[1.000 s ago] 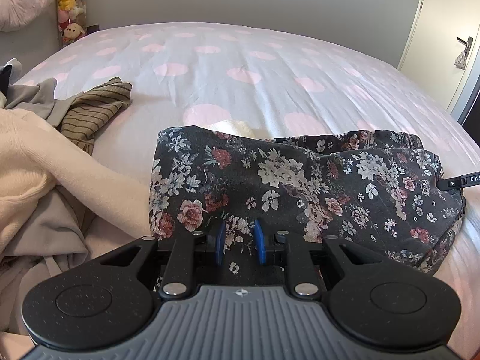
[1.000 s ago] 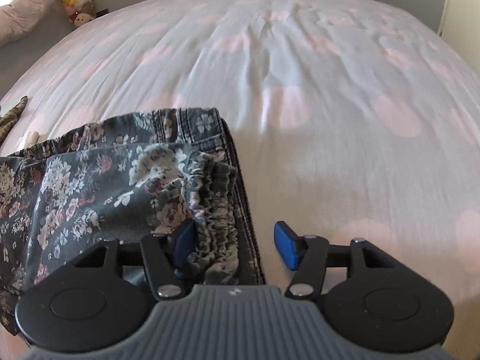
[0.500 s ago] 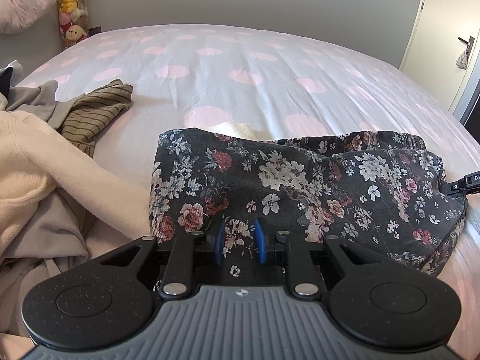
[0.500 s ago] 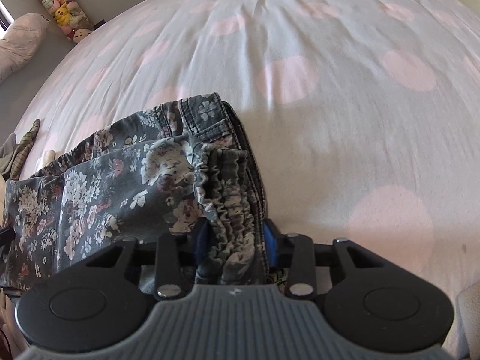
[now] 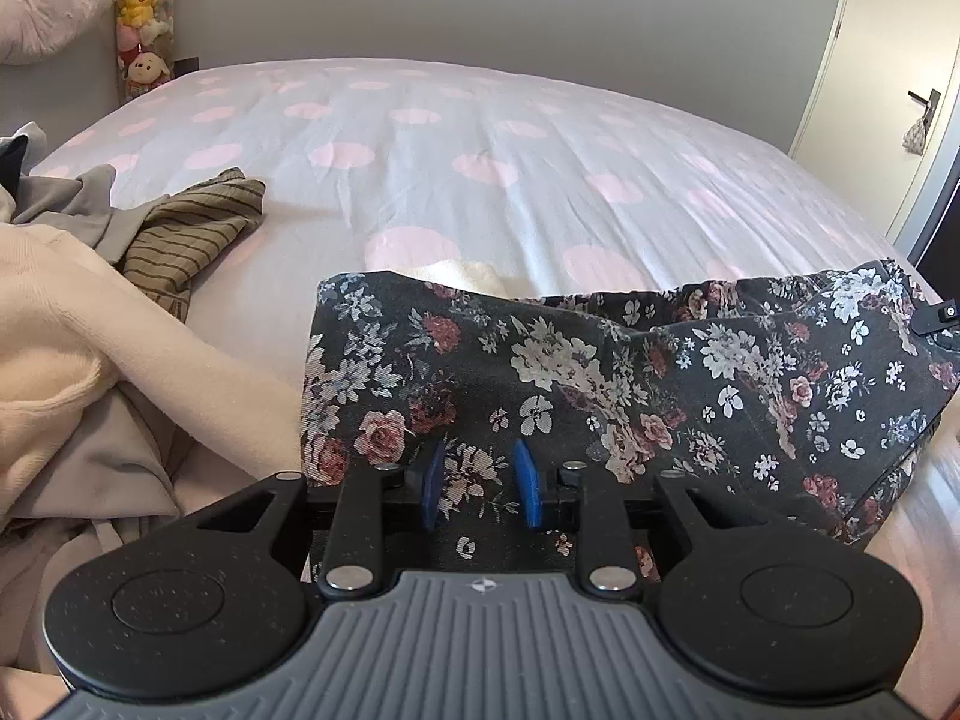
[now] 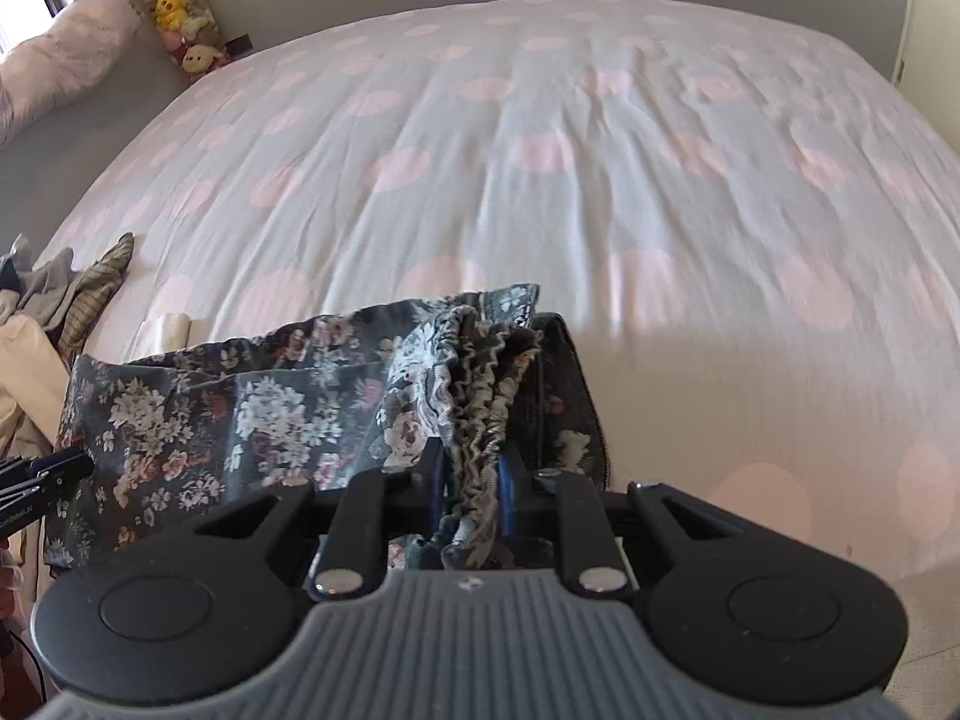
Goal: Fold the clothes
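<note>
Both grippers pinched the floral garment [image 5: 600, 372] on the bed [image 5: 480, 150], left gripper [image 5: 477, 489] on its hem, right gripper [image 6: 471, 495] on its elastic waistband [image 6: 480, 372], which risked slipping free if tugged.

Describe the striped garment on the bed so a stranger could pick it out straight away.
Start from the polka-dot bed and look to its left side, where a heap of clothes lies. At the heap's far edge sits the striped garment, crumpled beside a grey garment and beyond the cream sweater. It alone is olive-brown with thin dark stripes.
</note>
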`<state>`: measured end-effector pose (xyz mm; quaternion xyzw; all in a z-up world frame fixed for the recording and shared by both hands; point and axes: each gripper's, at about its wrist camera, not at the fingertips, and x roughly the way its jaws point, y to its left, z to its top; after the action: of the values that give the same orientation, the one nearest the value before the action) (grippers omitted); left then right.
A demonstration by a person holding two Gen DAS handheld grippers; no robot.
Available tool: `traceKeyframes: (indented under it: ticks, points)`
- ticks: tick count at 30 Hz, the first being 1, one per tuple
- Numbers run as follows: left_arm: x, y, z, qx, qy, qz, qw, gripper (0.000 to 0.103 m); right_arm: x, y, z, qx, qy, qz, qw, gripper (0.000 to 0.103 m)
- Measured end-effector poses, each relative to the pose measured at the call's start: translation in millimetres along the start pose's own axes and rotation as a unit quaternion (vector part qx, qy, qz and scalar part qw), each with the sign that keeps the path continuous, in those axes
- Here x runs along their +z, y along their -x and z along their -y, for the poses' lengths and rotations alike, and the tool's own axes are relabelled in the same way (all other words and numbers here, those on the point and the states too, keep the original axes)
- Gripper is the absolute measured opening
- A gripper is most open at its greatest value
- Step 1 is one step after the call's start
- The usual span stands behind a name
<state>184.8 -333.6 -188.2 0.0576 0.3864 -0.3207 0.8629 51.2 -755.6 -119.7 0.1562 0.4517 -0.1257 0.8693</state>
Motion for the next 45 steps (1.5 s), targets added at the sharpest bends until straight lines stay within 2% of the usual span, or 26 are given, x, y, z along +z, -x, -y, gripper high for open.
traceKeyframes:
  ticks: [5,9,14,16,20,24,25,30,34,35,40,44,45]
  points:
    - [1.2,8.4,-5.1,-0.008,0.014,0.012,0.9998,0.025,4.5,-6.5,-16.2,-0.048,0.025,-0.016,0.998,0.020]
    - [1.9,11.6,-6.2,-0.011,0.016,0.018,0.9997,0.025,2.4,-20.4,-3.2,-0.072,0.018,-0.037,0.997,0.020]
    - [2.2,8.3,-2.8,-0.010,0.004,0.016,0.9998,0.025,-1.1,-38.4,28.6,-0.032,-0.006,-0.063,0.997,0.023]
    - [1.7,6.1,-0.6,-0.009,-0.003,0.014,0.9999,0.025,-2.4,-45.6,41.3,-0.017,-0.016,-0.073,0.997,0.030]
    - [0.5,1.2,2.2,-0.007,-0.013,0.008,0.9999,0.025,-5.2,-60.0,66.6,0.015,-0.036,-0.093,0.995,0.057]
    - [-0.6,-0.2,3.6,-0.008,-0.017,0.013,0.9997,0.025,-8.0,-74.4,92.0,0.047,-0.056,-0.113,0.991,0.067]
    - [-0.6,-0.5,4.7,-0.007,-0.019,0.017,0.9996,0.025,-9.0,-77.8,99.1,0.058,-0.063,-0.118,0.989,0.068]
    - [-0.2,-6.9,12.4,0.004,-0.038,0.023,0.9990,0.025,-19.8,-89.5,141.4,0.169,-0.116,-0.125,0.971,0.074]
    - [-1.1,-12.7,16.9,0.014,-0.053,0.019,0.9983,0.025,-25.5,-98.5,174.1,0.267,-0.172,-0.141,0.937,0.075]
    - [-1.4,-14.1,18.0,0.017,-0.056,0.019,0.9981,0.026,-26.1,-101.3,176.4,0.282,-0.174,-0.143,0.933,0.075]
    - [-2.0,-19.0,23.6,0.025,-0.072,0.020,0.9969,0.026,-20.2,-116.6,159.4,0.329,-0.148,-0.151,0.920,0.075]
    - [-2.6,-20.7,26.0,0.027,-0.083,0.019,0.9960,0.027,-12.6,-129.0,133.3,0.337,-0.115,-0.158,0.921,0.074]
    - [-2.7,-20.5,25.9,0.027,-0.084,0.020,0.9959,0.027,-12.2,-131.1,129.9,0.333,-0.114,-0.156,0.923,0.070]
